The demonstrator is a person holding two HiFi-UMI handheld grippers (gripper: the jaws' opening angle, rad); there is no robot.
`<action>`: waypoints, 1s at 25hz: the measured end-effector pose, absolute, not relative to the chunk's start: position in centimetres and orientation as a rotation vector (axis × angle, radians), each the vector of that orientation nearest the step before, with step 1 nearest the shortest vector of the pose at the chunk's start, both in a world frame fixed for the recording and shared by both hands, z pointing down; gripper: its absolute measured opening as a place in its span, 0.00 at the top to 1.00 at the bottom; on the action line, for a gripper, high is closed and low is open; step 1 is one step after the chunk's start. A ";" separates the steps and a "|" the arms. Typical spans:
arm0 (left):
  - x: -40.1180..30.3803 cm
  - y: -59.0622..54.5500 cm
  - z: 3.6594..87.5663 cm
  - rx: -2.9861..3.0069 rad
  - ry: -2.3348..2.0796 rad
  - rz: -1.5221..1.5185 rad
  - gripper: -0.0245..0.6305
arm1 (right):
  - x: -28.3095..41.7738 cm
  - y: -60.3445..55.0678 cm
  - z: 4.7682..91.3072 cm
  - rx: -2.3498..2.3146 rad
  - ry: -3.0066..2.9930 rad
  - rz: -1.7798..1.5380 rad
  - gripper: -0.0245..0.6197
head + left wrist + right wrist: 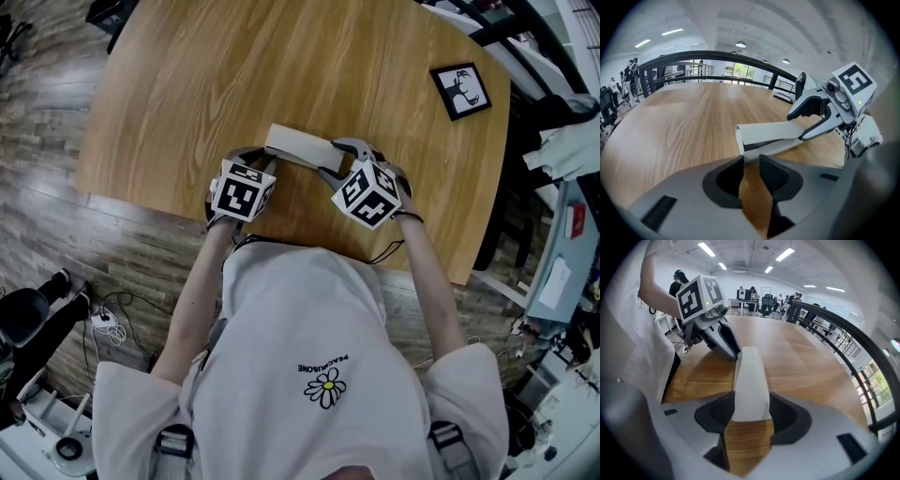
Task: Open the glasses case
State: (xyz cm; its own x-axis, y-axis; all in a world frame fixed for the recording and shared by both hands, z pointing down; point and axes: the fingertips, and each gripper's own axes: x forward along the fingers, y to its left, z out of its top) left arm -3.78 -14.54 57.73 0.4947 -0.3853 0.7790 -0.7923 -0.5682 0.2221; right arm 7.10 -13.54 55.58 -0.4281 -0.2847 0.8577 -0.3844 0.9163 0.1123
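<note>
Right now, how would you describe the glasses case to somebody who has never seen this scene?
On the wooden table, look at the edge nearest the person, where the left gripper and right gripper meet. The glasses case is the long pale box between them. The black-framed picture farther along the table is small, square and dark.
</note>
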 end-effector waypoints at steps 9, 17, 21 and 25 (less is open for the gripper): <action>-3.7 -14.5 57.9 2.178 -0.964 0.929 0.78 | 6.9 -13.5 54.3 0.522 -2.052 0.036 0.83; -3.8 -14.6 57.8 2.186 -0.962 0.924 0.78 | 7.8 -16.5 53.2 0.704 -2.009 -0.095 0.91; -3.8 -14.4 57.9 2.189 -0.965 0.916 0.78 | 8.1 -17.3 53.4 0.746 -1.971 -0.160 0.92; -3.8 -14.5 58.0 2.192 -0.964 0.916 0.78 | 8.2 -17.6 53.5 0.754 -1.961 -0.180 0.92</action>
State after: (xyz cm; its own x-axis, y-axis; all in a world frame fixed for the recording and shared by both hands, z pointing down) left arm -3.79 -14.49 57.96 0.5055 -0.3959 0.7667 -0.7862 -0.5775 0.2201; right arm 8.18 -17.56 53.45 -0.3185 -0.5765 0.7524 -0.4296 0.7954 0.4276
